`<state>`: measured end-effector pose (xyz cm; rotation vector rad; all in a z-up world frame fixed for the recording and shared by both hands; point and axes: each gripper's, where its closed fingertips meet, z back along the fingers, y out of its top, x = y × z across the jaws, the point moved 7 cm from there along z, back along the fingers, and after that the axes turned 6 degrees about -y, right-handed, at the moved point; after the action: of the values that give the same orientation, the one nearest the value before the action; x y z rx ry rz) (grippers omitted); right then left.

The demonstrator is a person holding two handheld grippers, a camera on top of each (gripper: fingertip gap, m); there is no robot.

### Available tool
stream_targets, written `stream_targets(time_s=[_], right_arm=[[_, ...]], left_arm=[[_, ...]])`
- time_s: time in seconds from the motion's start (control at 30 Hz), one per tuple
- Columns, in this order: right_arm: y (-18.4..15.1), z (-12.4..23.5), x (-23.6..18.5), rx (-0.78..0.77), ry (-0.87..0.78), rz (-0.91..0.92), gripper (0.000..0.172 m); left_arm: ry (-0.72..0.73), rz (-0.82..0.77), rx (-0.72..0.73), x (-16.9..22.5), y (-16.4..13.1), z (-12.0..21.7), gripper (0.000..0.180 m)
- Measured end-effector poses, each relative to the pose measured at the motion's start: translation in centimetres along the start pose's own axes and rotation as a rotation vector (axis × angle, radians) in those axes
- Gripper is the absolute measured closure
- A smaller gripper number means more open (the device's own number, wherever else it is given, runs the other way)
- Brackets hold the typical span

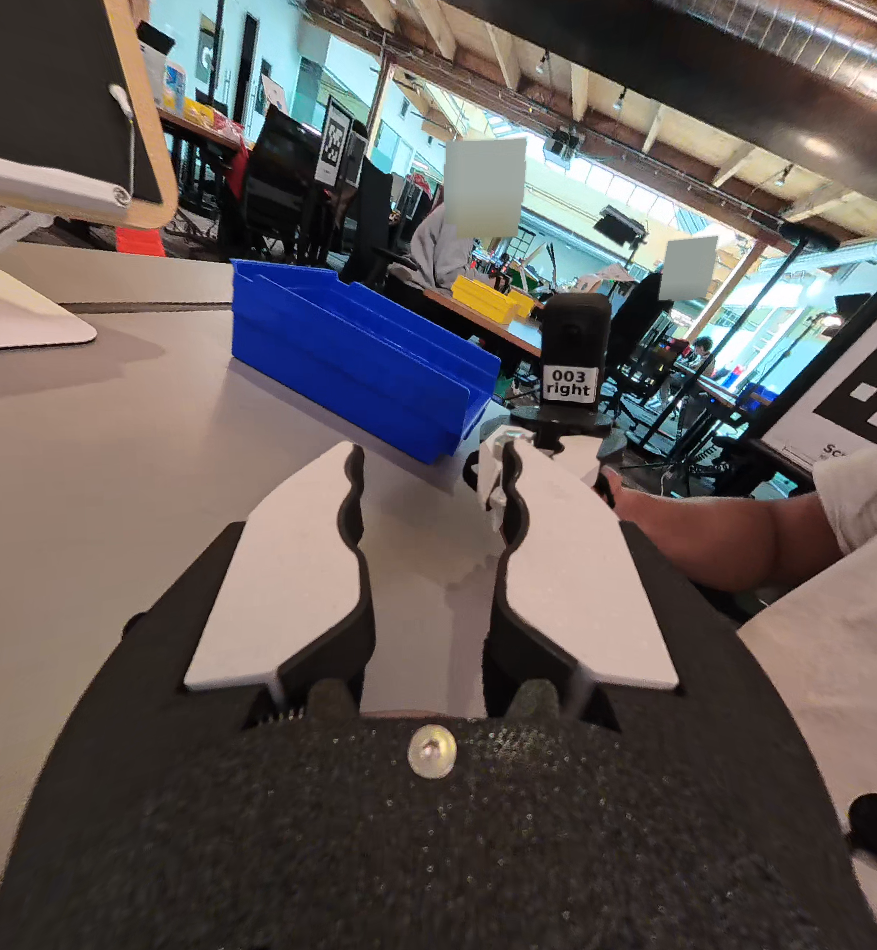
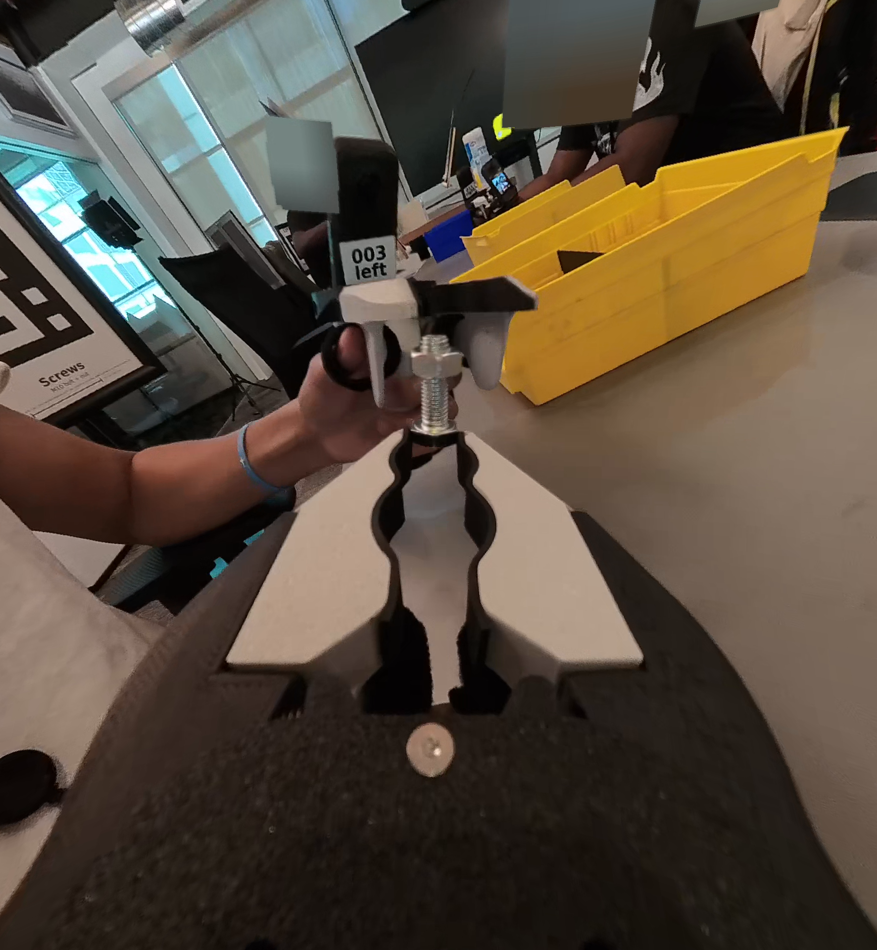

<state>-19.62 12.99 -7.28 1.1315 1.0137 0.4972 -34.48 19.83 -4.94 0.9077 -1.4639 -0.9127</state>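
Bolt (image 2: 432,390), steel with 1 nut (image 2: 434,361): rigid, slick; right gripper (image 2: 432,437) clamps its head; left gripper (image 1: 432,465) gapes empty.

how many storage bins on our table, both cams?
2. A blue bin on the table ahead of the open left gripper; a yellow bin right of the bolt the right gripper holds. More may be hidden.
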Motion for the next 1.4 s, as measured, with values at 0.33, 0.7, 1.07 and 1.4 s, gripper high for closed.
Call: stream_targets(time_s=[0.33, 0.7, 1.07, 1.4], right_arm=[[-0.5, -1.1, -1.1, -0.026, 0.01, 0.029, 0.155], [0.2, -0.3, -0.2, 0.036, 0.003, -0.035, 0.155], [1.7, 0.8, -0.6, 0.234, 0.142, -0.173, 0.155], [0.4, -0.7, -1.4, 0.122, 0.089, -0.092, 0.155]], left_arm=[[-0.057, -0.058, -0.097, 1.7, -1.3, -2.8, 0.124], [-0.072, 0.035, -0.013, 0.8, -0.7, -1.4, 0.127], [-0.109, 0.133, 0.053, 0.0, -1.0, -0.9, 0.122], [-0.154, 0.1, 0.05, 1.5, -0.9, -3.1, 0.117]])
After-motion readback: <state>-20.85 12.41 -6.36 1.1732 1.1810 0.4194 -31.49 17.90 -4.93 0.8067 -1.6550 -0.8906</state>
